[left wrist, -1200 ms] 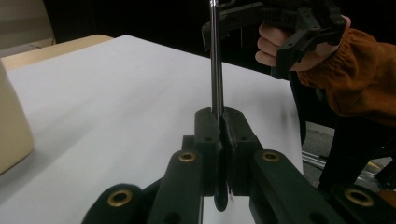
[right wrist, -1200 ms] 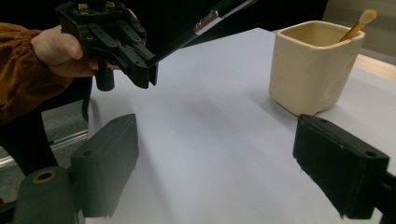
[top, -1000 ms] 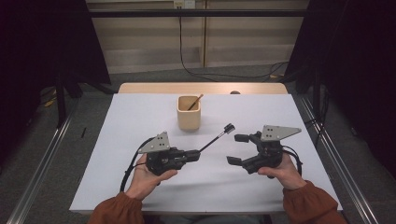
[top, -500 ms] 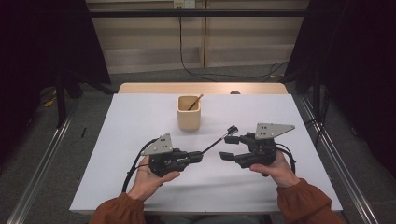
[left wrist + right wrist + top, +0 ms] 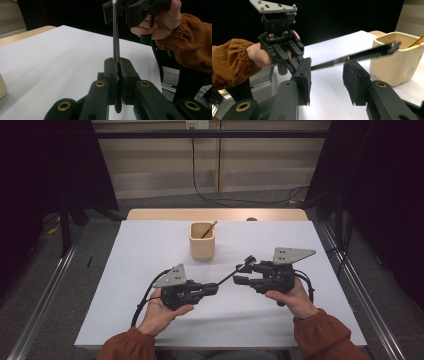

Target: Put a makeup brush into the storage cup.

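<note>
My left gripper [image 5: 212, 289] is shut on the lower end of a thin black rod [image 5: 227, 276], which slants up and to the right above the white table [image 5: 150, 250]. In the left gripper view the rod [image 5: 115, 32] rises straight from the pressed jaws [image 5: 118, 63]. My right gripper [image 5: 241, 273] straddles the rod's far end. Its jaws have just been closing, and in the right gripper view the rod [image 5: 367, 53] runs through the gap [image 5: 325, 75] with space on both sides, touching neither pad.
A beige cup [image 5: 202, 245] with a wooden stick [image 5: 210, 228] in it stands behind the grippers at the table's middle back; it is at the right in the right gripper view [image 5: 394, 65]. Metal rails run along both sides of the table.
The right gripper has shifted left to the rod's far end and its jaws have narrowed around it. The left gripper and rod have stayed put.
</note>
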Available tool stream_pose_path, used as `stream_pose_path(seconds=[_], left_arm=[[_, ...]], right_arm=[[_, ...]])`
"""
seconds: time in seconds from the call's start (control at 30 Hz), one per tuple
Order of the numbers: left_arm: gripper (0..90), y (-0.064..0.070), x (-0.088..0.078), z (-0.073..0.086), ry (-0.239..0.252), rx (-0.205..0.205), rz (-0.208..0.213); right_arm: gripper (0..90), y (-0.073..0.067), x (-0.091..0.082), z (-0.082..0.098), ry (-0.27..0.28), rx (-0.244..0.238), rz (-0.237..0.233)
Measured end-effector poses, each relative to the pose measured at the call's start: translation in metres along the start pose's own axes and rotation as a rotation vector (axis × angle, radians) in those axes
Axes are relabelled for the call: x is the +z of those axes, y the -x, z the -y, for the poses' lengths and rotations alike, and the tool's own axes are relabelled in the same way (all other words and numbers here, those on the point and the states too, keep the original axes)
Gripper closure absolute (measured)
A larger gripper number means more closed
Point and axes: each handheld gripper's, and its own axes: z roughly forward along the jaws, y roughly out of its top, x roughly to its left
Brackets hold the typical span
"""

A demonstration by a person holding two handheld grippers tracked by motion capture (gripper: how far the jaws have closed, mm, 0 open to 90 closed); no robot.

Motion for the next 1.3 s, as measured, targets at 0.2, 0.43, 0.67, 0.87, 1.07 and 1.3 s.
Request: stream_pose_path(seconds=[0.2, 0.43, 0.67, 0.87, 1.07, 1.3], left_arm=[[85.6, 0.0002, 0.0036, 0.0036, -0.002, 0.0, 0.0], [85.5, 0.0014, 0.007, 0.0055, -0.014, 0.006, 0.001], [85.5, -0.0002, 0.0091, 0.0066, -0.023, 0.012, 0.001], [85.4, 0.0, 0.0107, 0.0077, -0.031, 0.021, -0.001], [83.9, -0.0003, 0.0109, 0.0081, -0.026, 0.024, -0.007], [77.7, -0.0033, 0.0087, 0.0106, -0.02, 0.012, -0.03]], right_arm=[[66.1, 0.0023, 0.0011, 0.0008, 0.006, 0.023, -0.014], [74.9, 0.0045, -0.0001, 0.0013, 0.021, 0.036, -0.019], [79.6, 0.0082, -0.0004, 0.0018, 0.038, 0.073, -0.053], [81.8, 0.0088, 0.0014, 0.0014, 0.045, 0.088, -0.082], [84.5, 0.0059, 0.0004, 0.0, 0.06, 0.091, -0.113], [85.7, 0.0055, 0.0007, -0.0004, 0.052, 0.092, -0.122]])
